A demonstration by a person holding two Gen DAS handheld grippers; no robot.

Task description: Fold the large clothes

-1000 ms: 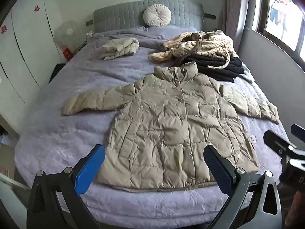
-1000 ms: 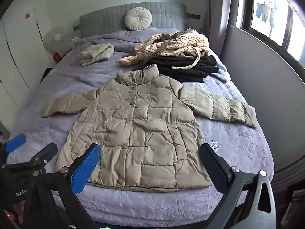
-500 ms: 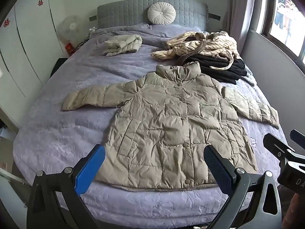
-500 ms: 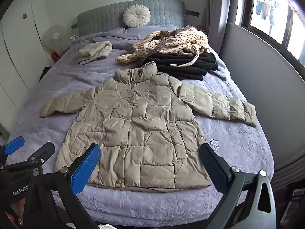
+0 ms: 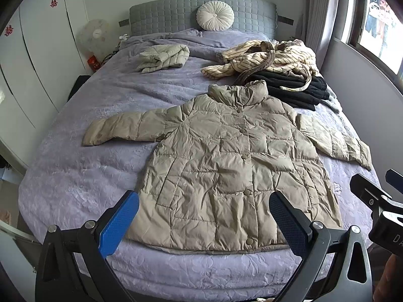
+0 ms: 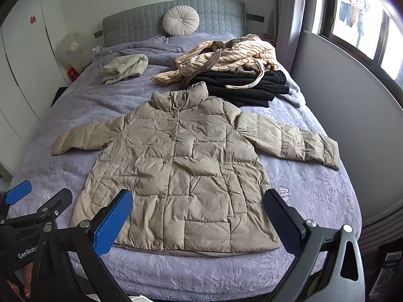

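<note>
Beige quilted jacket (image 5: 226, 166), front up and buttoned, spread flat on the purple bed (image 5: 75, 176) with both sleeves extended and its hem near the foot edge. Left tool (image 5: 204, 224) and right tool (image 6: 197, 222) are held above the foot of the bed, each with its fingers spread wide, holding nothing. Behind the collar: a striped garment (image 5: 267, 58) atop black clothes (image 5: 294, 88); a folded pale jacket (image 5: 163, 56) lies nearer the headboard.
</note>
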